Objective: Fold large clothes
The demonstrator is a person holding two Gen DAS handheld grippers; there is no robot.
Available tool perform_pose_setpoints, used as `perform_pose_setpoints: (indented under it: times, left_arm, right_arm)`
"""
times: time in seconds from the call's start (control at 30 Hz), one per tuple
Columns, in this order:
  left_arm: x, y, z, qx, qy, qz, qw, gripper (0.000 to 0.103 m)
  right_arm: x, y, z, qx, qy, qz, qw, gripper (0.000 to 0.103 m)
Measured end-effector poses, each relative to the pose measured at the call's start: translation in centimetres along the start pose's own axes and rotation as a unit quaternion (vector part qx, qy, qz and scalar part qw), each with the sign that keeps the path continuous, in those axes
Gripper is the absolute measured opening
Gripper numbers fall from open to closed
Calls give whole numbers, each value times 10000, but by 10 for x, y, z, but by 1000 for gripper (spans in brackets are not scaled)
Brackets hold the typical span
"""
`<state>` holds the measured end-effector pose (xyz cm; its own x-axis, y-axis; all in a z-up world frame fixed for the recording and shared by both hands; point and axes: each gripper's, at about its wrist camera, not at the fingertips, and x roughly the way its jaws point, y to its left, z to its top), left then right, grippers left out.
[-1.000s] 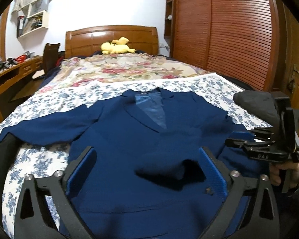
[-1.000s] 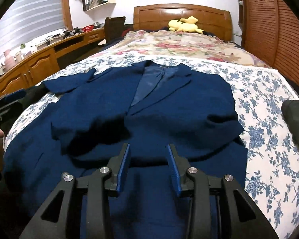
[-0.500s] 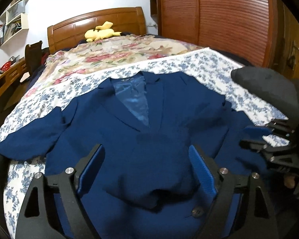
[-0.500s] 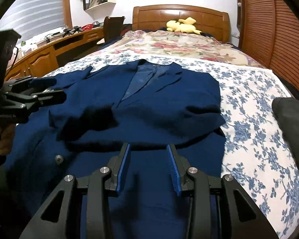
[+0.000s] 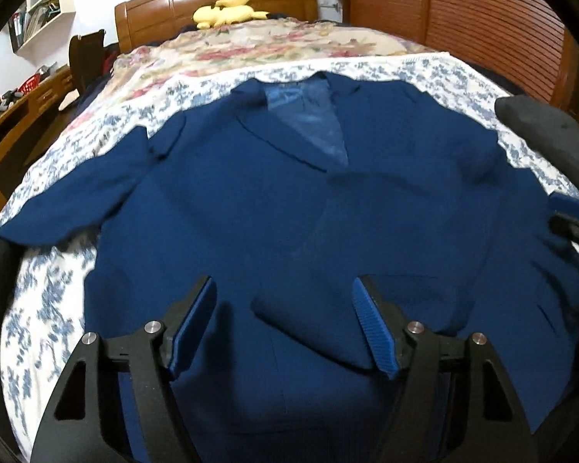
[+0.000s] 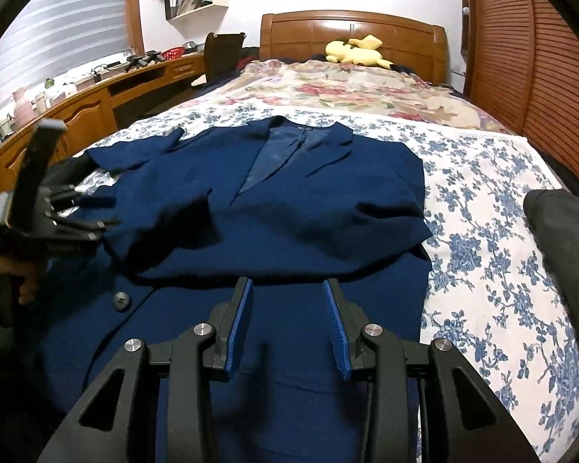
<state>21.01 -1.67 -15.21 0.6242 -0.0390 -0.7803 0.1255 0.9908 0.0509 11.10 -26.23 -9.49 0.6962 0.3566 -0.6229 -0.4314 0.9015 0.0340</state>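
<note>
Both grippers hover over the navy jacket (image 5: 289,200), left (image 5: 285,324) jaws closing, right (image 6: 287,324) jaws apart, empty

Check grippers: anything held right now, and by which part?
Nothing is held. The left gripper is closing over the folded-in sleeve cuff of the navy blazer, pads not yet on it. The right gripper hangs open above the blazer's front.

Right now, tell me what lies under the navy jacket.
The navy jacket lies on a blue-flowered white sheet, which shows around its edges. One sleeve is folded over its front. Whatever is directly beneath the jacket is covered.
</note>
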Motion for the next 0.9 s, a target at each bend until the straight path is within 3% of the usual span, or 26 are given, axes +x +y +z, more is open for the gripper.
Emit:
perform_pose_setpoints:
  times: [0.27,0.33,0.43,0.47,0.5,0.6,0.9]
  left_arm:
    - [2,-1,-15,-180,117,-280,9994,71]
    - [2,1,-14,-310,127,-466,9983,62]
    - [1,1,-9,-376,86,-631,9973,37]
    - [0,0,-8,-347,57,-635,9974,25]
    - [-2,-2,-5,-324,0,-607,9976,17]
    - [-13,5,5,-440,-360,-258,9980,9]
    - [-63,46,39,-787,-1317,250,9878,6]
  right_arm:
    - [4,-1,0,-25,25,-26,10000,39]
    - [4,0,0,-29,23,-27,10000,39]
    - [5,1,2,-54,20,-49,10000,39]
    - [5,2,2,-63,15,-59,10000,39]
    - [6,1,2,-72,15,-68,10000,39]
    - [9,1,2,-82,50,-109,9999,38]
    - [12,1,5,-78,59,-122,9999,39]
